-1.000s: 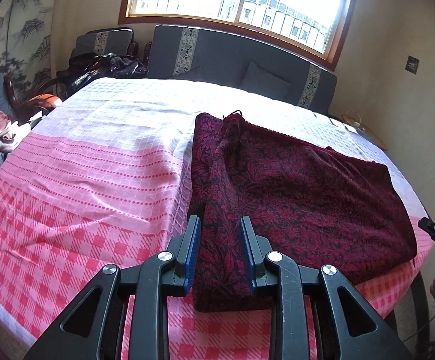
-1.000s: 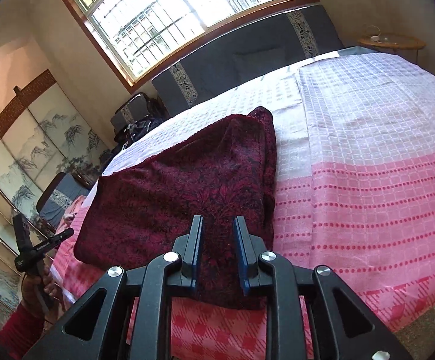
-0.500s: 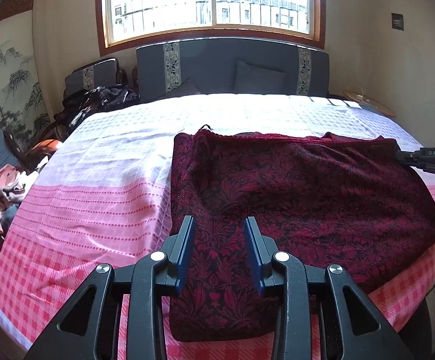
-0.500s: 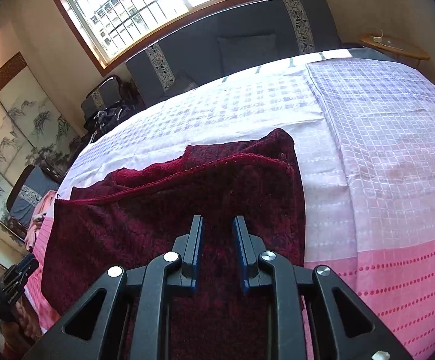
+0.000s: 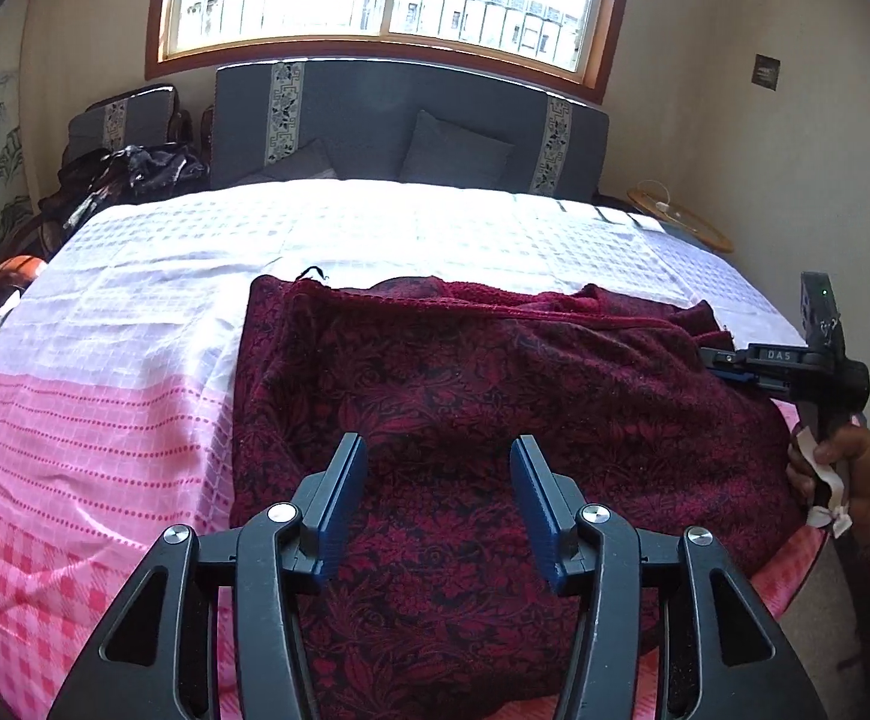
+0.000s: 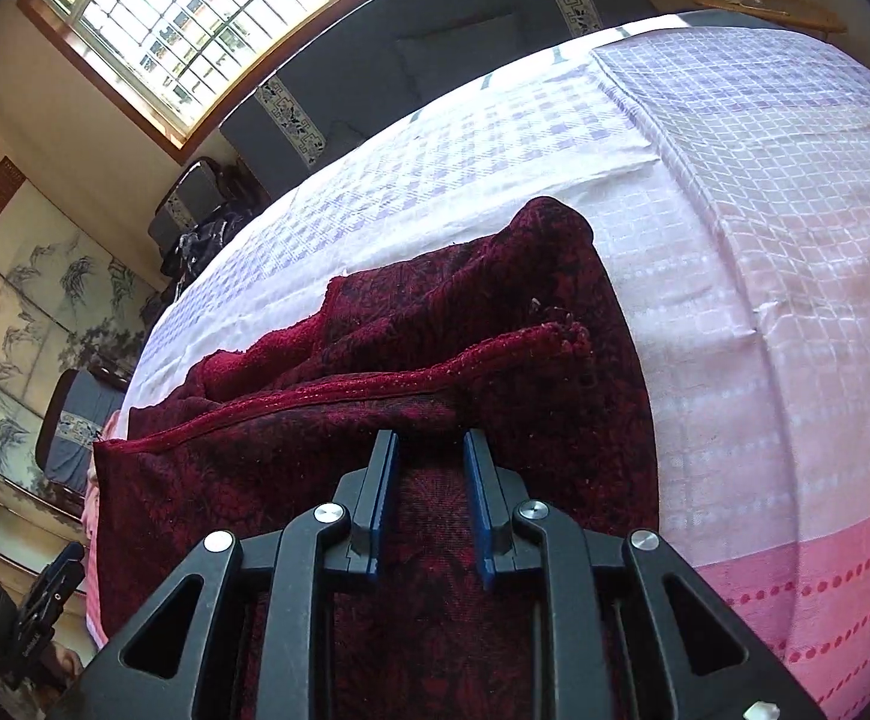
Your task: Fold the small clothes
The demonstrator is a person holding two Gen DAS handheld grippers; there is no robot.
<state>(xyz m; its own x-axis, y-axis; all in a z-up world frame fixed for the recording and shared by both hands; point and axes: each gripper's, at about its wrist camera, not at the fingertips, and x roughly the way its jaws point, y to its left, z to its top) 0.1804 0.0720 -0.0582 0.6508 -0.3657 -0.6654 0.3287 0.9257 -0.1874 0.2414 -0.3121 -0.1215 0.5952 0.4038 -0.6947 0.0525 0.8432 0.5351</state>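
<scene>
A dark red patterned garment (image 5: 483, 396) lies folded over on the pink and white checked bedspread (image 5: 105, 396). My left gripper (image 5: 438, 450) is open, its jaws wide apart just above the garment's near half, holding nothing. My right gripper (image 6: 431, 441) is shut on the garment's folded top layer (image 6: 375, 384) near its right edge; cloth fills the narrow gap between the jaws. The right gripper also shows in the left wrist view (image 5: 729, 363) at the garment's right side, with the hand holding it.
A grey headboard (image 5: 399, 120) with cushions stands at the far end under a window. Dark clothes lie on a chair (image 5: 129, 174) at the far left. A small round table (image 5: 681, 219) is at the far right. A painted screen (image 6: 27, 300) lines the left wall.
My left gripper has opened wide and let go of the garment. My right gripper has carried its edge further over the garment, so the top layer now lies folded across it.
</scene>
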